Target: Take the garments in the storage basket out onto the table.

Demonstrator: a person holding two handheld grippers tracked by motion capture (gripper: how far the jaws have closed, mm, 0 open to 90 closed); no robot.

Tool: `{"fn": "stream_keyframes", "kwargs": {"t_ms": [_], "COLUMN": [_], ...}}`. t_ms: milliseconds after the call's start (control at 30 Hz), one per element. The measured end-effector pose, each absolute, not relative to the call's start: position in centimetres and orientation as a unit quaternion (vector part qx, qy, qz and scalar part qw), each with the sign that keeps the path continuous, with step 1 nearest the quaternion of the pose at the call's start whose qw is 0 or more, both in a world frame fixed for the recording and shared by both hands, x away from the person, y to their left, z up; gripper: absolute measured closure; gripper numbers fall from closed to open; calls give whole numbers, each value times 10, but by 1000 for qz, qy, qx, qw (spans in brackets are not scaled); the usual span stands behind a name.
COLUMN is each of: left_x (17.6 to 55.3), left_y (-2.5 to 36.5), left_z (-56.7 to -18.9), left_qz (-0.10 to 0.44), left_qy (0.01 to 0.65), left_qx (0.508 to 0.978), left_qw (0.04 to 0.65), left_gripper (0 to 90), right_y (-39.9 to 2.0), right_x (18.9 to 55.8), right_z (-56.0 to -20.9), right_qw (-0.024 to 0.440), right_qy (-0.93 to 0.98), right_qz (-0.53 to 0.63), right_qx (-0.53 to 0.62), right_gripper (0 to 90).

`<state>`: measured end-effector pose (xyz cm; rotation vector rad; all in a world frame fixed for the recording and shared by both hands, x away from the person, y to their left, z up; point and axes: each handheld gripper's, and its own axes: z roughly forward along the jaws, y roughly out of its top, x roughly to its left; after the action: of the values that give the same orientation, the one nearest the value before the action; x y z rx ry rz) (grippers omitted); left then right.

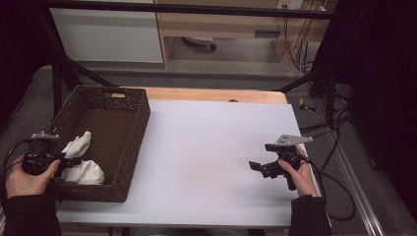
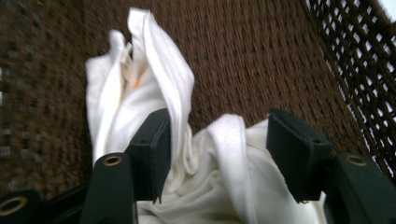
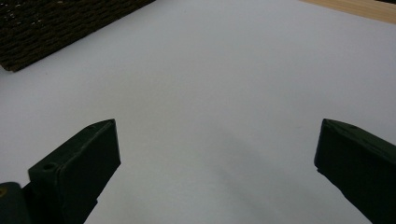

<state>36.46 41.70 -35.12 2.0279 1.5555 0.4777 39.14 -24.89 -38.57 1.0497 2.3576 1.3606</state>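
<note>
Cloth peak upright in basket

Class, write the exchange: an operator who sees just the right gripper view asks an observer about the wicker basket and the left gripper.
Operator: What is in the basket?
Observer: A crumpled white cloth lies at the near end of the brown basket.
Operator: Is the left gripper holding anything?
Observer: No. The left gripper is at the cloth, but its fingers stand apart with folds between them, not pinched.
</note>
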Motion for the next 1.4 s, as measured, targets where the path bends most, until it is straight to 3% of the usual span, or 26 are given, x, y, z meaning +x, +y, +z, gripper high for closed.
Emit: {"fn": "stream_keyframes", "kwargs": {"t_ms": [67,267,667,1033,1267,1400], "left_x": [362,358,361,367,367,367], "left_y": [419,424,421,417,419,418], "left_z": [-350,-352,-362,-373,-375,-377], "left_qz": [180,188,167,136,120,115], "left_qy": [577,574,600,619,623,629], "left_qx": [751,755,749,751,747,745], "left_qw": [267,254,228,185,198,192], "left_gripper": [279,155,111,243,352,494], "right_y": [-250,-249,-250,-249,-250,-249], "right_x": [391,391,391,391,390,390], "right_z": [-385,-385,-385,-384,-383,-384], "right_qw": [113,112,113,113,114,114], "right_qy": [802,802,802,803,801,802], "right_qz": [465,465,465,464,466,465], "right_qx": [358,358,357,357,357,357], "right_gripper": [8,8,8,8,8,8]}}
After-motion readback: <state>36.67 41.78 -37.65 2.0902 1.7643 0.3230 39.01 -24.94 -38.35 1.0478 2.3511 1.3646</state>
